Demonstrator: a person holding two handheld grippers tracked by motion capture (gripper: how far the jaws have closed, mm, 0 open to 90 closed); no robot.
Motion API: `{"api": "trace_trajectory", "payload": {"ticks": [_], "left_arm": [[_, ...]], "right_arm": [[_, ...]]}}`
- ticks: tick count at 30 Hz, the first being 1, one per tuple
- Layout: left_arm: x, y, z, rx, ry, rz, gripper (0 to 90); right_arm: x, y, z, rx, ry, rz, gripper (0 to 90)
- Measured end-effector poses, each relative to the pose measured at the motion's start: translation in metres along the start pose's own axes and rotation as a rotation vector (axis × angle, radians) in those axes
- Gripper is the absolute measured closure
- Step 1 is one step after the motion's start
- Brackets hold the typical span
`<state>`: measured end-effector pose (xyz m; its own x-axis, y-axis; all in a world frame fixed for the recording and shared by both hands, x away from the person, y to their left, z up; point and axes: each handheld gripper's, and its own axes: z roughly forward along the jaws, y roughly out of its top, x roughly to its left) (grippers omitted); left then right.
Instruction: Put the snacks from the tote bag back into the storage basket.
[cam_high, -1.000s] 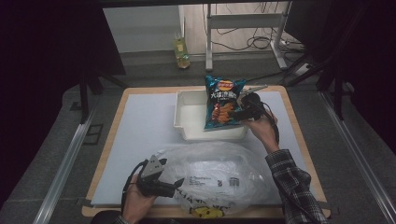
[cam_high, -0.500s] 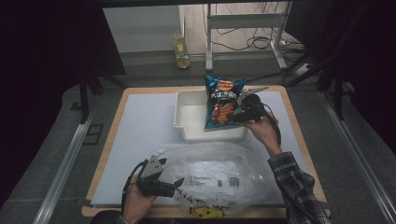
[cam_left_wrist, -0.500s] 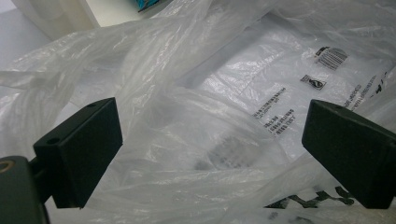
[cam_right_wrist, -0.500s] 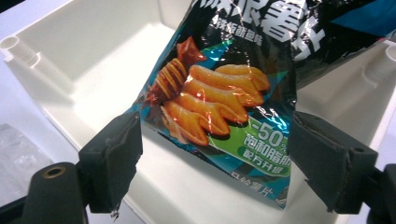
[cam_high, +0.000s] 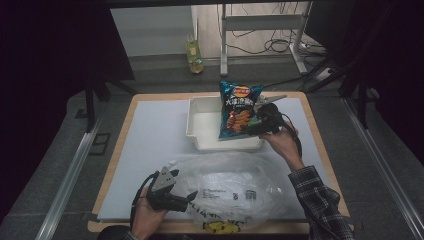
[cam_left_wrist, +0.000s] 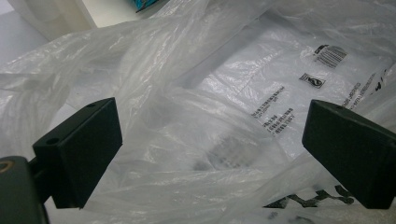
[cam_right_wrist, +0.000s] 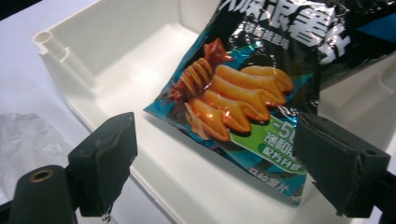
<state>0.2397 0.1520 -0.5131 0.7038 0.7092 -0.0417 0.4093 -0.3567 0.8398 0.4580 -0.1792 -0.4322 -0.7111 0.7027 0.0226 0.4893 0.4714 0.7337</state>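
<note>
Clearly, the left gripper (cam_high: 192, 196) is held at the near left edge of the table (cam_high: 150, 130), its jaws standing wide open with only loose film of the clear plastic bag (cam_high: 235, 190) between them. Should they be closed now, a single thin fold would probably be pinched and the bag dragged shut rather than held open. Further right, the chip bag (cam_high: 239, 111) is stood tilted in the white tray (cam_high: 200, 125) at the far middle of the table. The right gripper (cam_right_wrist: 212, 163) has just been opening, and its jaws are spread with nothing pressed. Left unsupported, the chip bag could topple flat into the tray.

In the high view, the spacing of both grippers is shown. In the left gripper view, the printed label (cam_left_wrist: 280, 116) on the bag's film is seen. In the right gripper view, the gap between the pads and the chip bag is made plain.
</note>
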Motion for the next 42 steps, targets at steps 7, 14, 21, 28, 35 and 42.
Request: {"api": "trace_trajectory", "payload": {"ticks": [7, 14, 21, 28, 35, 42], "left_arm": [[-0.001, 0.000, 0.000, 0.000, 0.002, 0.003, 4.4], [-0.001, 0.000, 0.000, -0.002, 0.005, 0.014, 4.8], [-0.004, 0.000, 0.001, -0.001, 0.007, 0.038, 5.0], [-0.004, 0.000, 0.001, 0.004, 0.009, 0.047, 5.5], [-0.004, 0.000, 0.001, 0.001, 0.011, 0.045, 5.4], [-0.004, 0.000, 0.000, 0.000, 0.005, 0.037, 5.4]], "right_arm": [[0.006, -0.003, -0.003, -0.010, 0.017, -0.018, 12.5], [0.013, -0.008, -0.006, -0.014, 0.028, -0.035, 10.7], [0.017, -0.013, -0.010, -0.018, 0.040, -0.042, 9.9], [0.020, -0.017, -0.015, -0.023, 0.052, -0.038, 9.9], [0.027, -0.020, -0.022, -0.039, 0.063, -0.045, 9.8], [0.031, -0.026, -0.026, -0.045, 0.067, -0.053, 9.8]]}}
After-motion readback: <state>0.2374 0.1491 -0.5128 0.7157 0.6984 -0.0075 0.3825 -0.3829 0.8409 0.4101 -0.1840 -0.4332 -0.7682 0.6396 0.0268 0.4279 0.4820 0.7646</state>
